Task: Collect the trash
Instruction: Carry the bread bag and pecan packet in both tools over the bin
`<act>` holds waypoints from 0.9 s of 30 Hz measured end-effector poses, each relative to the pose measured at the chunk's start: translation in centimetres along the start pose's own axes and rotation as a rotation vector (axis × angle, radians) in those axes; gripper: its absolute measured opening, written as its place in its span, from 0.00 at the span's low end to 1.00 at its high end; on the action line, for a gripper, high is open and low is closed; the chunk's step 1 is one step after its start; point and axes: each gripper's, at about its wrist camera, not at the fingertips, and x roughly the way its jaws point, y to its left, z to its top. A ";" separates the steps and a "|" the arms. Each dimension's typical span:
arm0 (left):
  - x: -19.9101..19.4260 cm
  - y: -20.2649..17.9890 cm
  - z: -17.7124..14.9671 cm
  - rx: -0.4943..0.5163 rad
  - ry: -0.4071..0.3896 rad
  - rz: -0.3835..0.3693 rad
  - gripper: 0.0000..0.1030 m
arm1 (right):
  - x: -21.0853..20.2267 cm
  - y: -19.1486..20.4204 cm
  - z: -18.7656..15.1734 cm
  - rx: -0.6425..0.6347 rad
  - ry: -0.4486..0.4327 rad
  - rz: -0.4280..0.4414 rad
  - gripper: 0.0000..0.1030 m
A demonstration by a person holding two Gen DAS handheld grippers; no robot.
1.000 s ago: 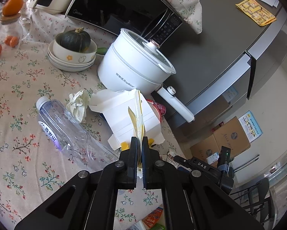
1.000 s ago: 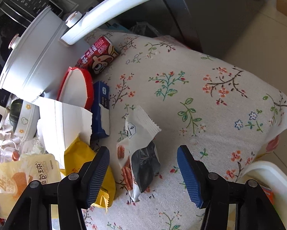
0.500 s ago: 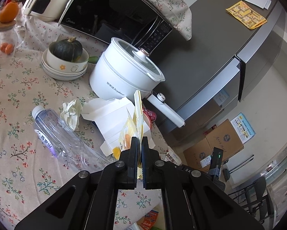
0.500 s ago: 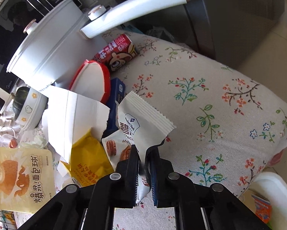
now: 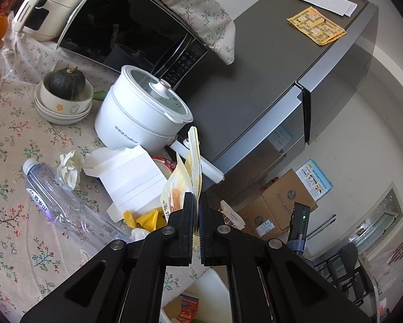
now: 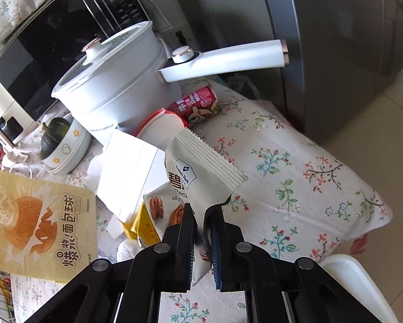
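Note:
My left gripper [image 5: 197,202] is shut on a cream and orange snack bag [image 5: 192,167], seen edge-on and lifted off the table; the same bag [image 6: 39,223] hangs at the left of the right wrist view. My right gripper [image 6: 202,215] is shut on a white pecan snack wrapper [image 6: 198,169], held above the floral tablecloth [image 6: 295,177]. Still lying on the table are a white folded carton [image 5: 131,177], a yellow wrapper [image 5: 144,219], a crumpled tissue [image 5: 68,165], a clear water bottle [image 5: 58,202] and a red drink can [image 6: 198,105].
A white electric pot [image 5: 139,115] with a long handle [image 6: 228,59] stands behind the litter, before a black microwave [image 5: 126,29]. Stacked bowls hold a green squash [image 5: 65,83]. A grey fridge [image 5: 282,80] flanks the table. A white bin rim [image 6: 354,277] shows at lower right.
My right gripper closed on the pecan wrapper and lifted it off the tablecloth. My left gripper rose with the snack bag, so the table litter sits lower in its view.

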 end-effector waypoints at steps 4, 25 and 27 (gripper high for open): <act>-0.2 -1.8 -1.2 0.016 0.042 -0.053 0.02 | -2.1 -0.2 -0.3 -0.011 -0.004 -0.016 0.10; 5.7 -9.9 -13.9 0.226 0.387 -0.119 0.02 | -6.6 -3.9 -5.9 -0.156 0.139 -0.207 0.10; 6.6 -9.8 -15.1 0.233 0.417 -0.102 0.03 | -6.3 -4.5 -6.5 -0.164 0.181 -0.229 0.11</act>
